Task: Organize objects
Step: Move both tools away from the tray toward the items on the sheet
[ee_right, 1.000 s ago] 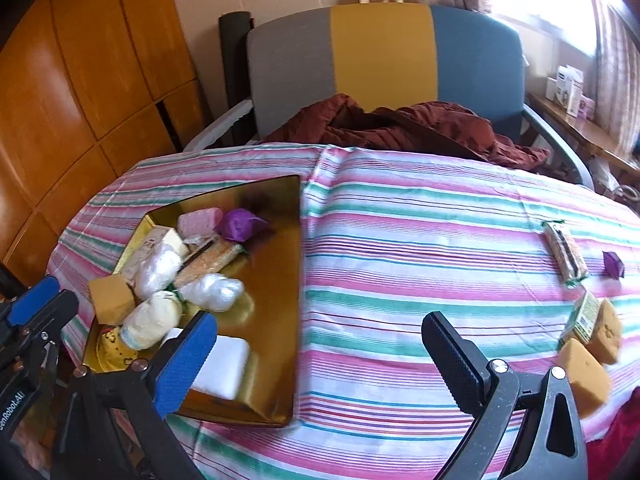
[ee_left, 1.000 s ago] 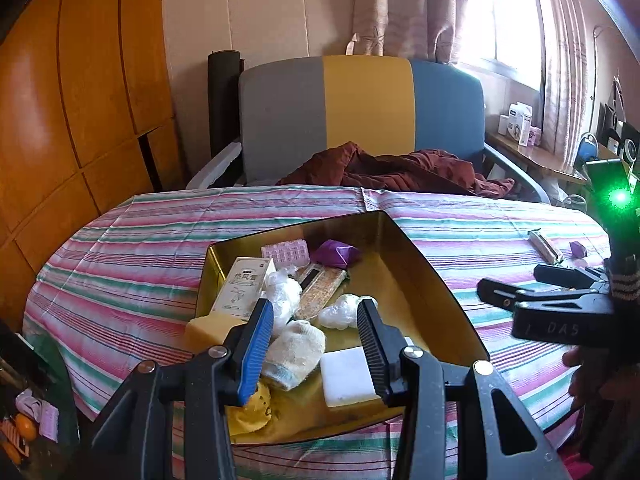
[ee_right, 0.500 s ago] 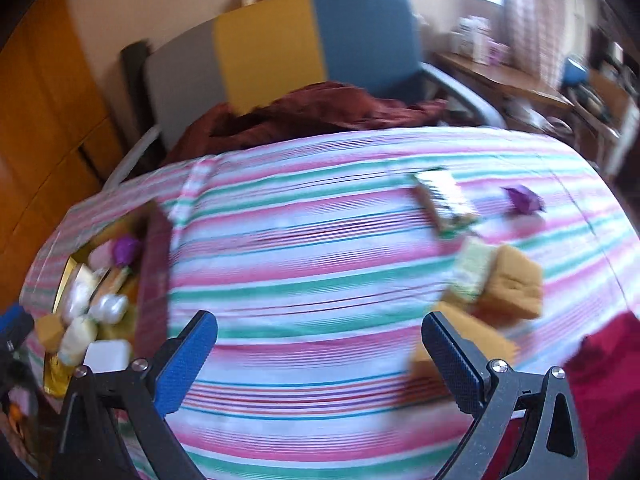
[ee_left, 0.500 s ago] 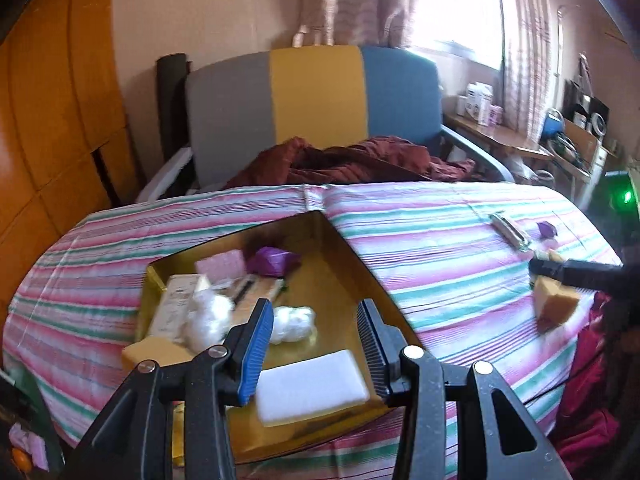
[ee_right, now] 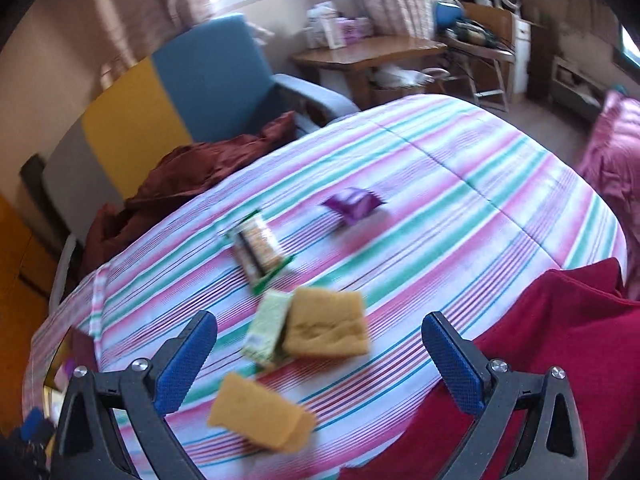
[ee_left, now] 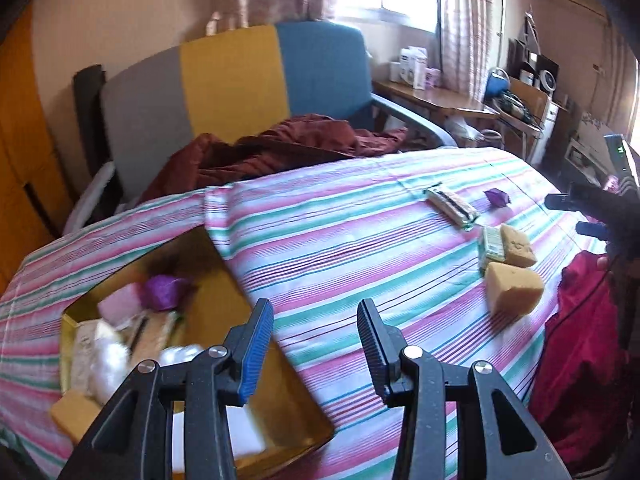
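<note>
Right wrist view: right hand-held gripper (ee_right: 320,354) spread above green packet (ee_right: 267,326), its print blurred.

- My right gripper (ee_right: 319,354) hung spread wide above the flat sponge (ee_right: 326,328), nothing between my pads.
- The green packet (ee_right: 267,331) touched that sponge's left edge, blocking a finger there.
- A second sponge (ee_right: 260,416) lay near, toward me.
- Right of the flat sponge, striped cloth (ee_right: 460,216) lay bare up to the red fabric (ee_right: 560,344).
</note>
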`<control>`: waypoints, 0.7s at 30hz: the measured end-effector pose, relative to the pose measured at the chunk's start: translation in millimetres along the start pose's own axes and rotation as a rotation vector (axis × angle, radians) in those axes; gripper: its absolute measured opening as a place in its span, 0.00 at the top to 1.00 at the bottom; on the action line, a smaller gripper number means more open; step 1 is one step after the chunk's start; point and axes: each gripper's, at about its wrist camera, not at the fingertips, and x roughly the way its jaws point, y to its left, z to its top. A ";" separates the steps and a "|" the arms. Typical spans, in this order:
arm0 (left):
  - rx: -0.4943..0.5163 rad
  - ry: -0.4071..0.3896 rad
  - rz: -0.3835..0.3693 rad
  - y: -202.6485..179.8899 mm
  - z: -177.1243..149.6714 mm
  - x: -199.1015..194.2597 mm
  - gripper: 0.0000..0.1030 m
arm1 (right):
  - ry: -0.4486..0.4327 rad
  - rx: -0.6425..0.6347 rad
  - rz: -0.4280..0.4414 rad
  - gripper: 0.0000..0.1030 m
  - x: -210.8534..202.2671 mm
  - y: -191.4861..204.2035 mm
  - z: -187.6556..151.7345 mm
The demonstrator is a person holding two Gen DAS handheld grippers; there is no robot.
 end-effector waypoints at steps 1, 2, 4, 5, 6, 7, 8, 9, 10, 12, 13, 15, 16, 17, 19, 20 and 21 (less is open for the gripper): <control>0.006 0.009 -0.014 -3.8 3.8 5.4 0.57 | 0.002 0.012 -0.007 0.00 4.2 -4.4 2.4; 0.012 0.015 -0.024 -8.9 8.2 11.0 0.57 | 0.009 0.030 -0.008 0.00 9.6 -9.1 3.9; 0.027 0.036 -0.046 -19.5 16.0 23.5 0.57 | 0.015 0.063 0.001 0.00 18.2 -16.0 3.9; 0.029 0.047 -0.059 -23.8 19.5 29.6 0.57 | 0.014 0.074 0.001 0.00 22.0 -18.8 2.3; 0.028 0.059 -0.073 -28.5 23.6 36.7 0.57 | 0.021 0.083 -0.004 0.00 26.1 -21.5 0.6; 0.028 0.069 -0.086 -32.1 25.6 41.9 0.57 | 0.031 0.092 -0.004 0.00 28.6 -23.1 -0.5; 0.026 0.081 -0.101 -36.2 29.1 48.5 0.57 | 0.042 0.103 0.000 0.00 31.2 -26.0 -1.0; 0.023 0.091 -0.118 -40.8 33.2 55.8 0.57 | 0.046 0.112 0.002 0.00 32.8 -28.2 -0.7; 0.020 0.101 -0.129 -44.8 36.7 62.1 0.57 | 0.050 0.117 0.001 0.00 33.9 -29.6 -0.7; 0.009 0.133 -0.164 -54.0 44.4 79.1 0.57 | 0.067 0.118 0.008 0.00 37.5 -31.0 -1.1; 0.005 0.143 -0.180 -57.6 48.3 86.3 0.57 | 0.073 0.118 0.015 0.00 38.2 -30.7 -1.9; 0.006 0.167 -0.203 -68.0 57.0 102.3 0.57 | 0.075 0.112 0.016 0.00 39.4 -29.3 -1.8; 0.009 0.175 -0.214 -72.4 61.0 108.4 0.57 | 0.073 0.108 0.015 0.00 38.6 -28.8 -1.9; 0.011 0.185 -0.234 -78.4 66.7 117.0 0.57 | 0.072 0.107 0.017 0.00 38.3 -28.6 -1.8; 0.013 0.202 -0.257 -87.9 74.6 129.1 0.57 | 0.072 0.109 0.024 0.00 37.7 -29.0 -2.0; 0.016 0.208 -0.279 -93.0 79.4 135.4 0.57 | 0.073 0.112 0.026 0.00 38.0 -28.7 -1.6; 0.017 0.217 -0.296 -99.4 84.5 142.8 0.56 | 0.073 0.115 0.028 0.00 38.0 -29.4 -1.4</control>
